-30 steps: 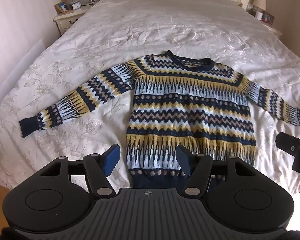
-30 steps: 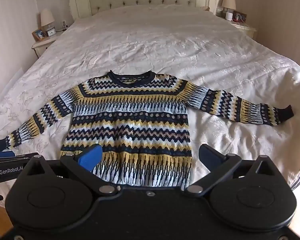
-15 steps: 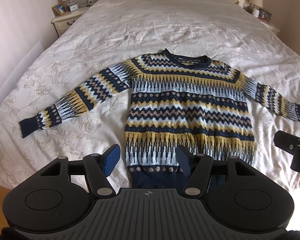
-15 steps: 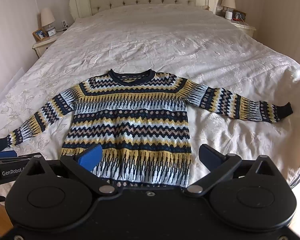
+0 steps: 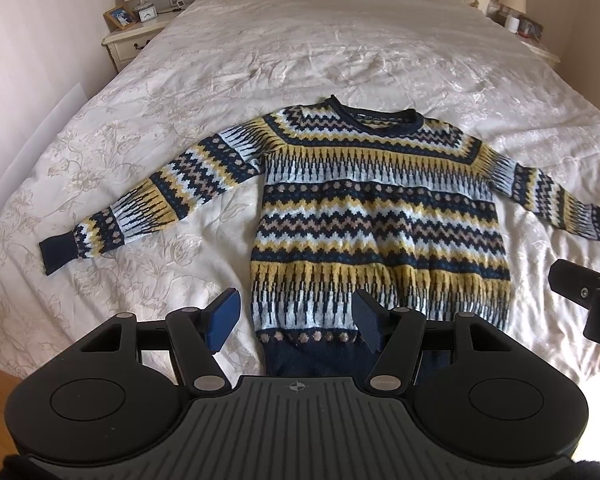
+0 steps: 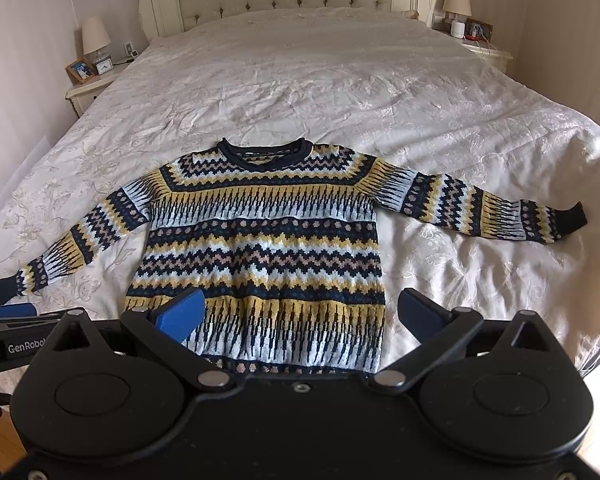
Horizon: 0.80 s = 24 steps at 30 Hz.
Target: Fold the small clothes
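Nothing has been moved since earlier. The sweater (image 5: 380,216) lies flat; both the left gripper (image 5: 296,320) and right gripper (image 6: 300,312) are held wide, empty. 1 sleeve cuff (image 5: 58,250) should be pinched first.

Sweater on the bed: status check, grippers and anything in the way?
Left gripper open, right gripper open, both empty, above hem. Sweater flat on bed, sleeves spread, unfolded. Nothing lies on it.

A pale bedspread (image 6: 340,80) is lit by soft daylight from the right, where its edge is washed out by glare. Straight lines are bowed by fisheye distortion and the corners are darkened. The sweater (image 5: 380,216) is rendered sharply; shadows are faint.
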Tool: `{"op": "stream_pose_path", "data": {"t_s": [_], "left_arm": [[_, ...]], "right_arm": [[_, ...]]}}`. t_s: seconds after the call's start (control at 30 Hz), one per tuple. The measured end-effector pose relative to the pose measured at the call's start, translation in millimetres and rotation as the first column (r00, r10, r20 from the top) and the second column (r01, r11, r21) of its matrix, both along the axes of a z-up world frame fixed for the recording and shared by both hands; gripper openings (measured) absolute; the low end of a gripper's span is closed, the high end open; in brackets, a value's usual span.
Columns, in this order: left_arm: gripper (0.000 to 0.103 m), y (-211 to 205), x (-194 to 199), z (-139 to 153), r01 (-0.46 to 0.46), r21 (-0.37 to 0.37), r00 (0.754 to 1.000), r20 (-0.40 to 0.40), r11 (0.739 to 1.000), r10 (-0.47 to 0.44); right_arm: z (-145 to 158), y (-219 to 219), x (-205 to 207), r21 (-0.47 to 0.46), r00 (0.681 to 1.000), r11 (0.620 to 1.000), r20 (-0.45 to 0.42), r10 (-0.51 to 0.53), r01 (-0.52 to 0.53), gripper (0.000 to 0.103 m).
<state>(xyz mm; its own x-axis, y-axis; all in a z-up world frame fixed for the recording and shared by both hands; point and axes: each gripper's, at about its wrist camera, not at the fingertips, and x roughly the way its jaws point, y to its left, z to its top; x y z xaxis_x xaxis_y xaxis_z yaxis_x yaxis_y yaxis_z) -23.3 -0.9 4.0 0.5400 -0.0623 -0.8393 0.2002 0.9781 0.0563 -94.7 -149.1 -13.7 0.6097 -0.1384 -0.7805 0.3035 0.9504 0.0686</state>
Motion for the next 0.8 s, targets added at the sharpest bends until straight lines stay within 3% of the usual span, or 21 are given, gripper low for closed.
{"op": "stream_pose_path", "data": {"t_s": [0.8], "left_arm": [[0.06, 9, 16, -9, 0.0, 0.007, 0.999, -0.044, 1.0, 0.001]], "right_arm": [[-4, 10, 11, 0.011, 1.0, 1.0, -0.015, -0.001, 0.001, 0.102]]}}
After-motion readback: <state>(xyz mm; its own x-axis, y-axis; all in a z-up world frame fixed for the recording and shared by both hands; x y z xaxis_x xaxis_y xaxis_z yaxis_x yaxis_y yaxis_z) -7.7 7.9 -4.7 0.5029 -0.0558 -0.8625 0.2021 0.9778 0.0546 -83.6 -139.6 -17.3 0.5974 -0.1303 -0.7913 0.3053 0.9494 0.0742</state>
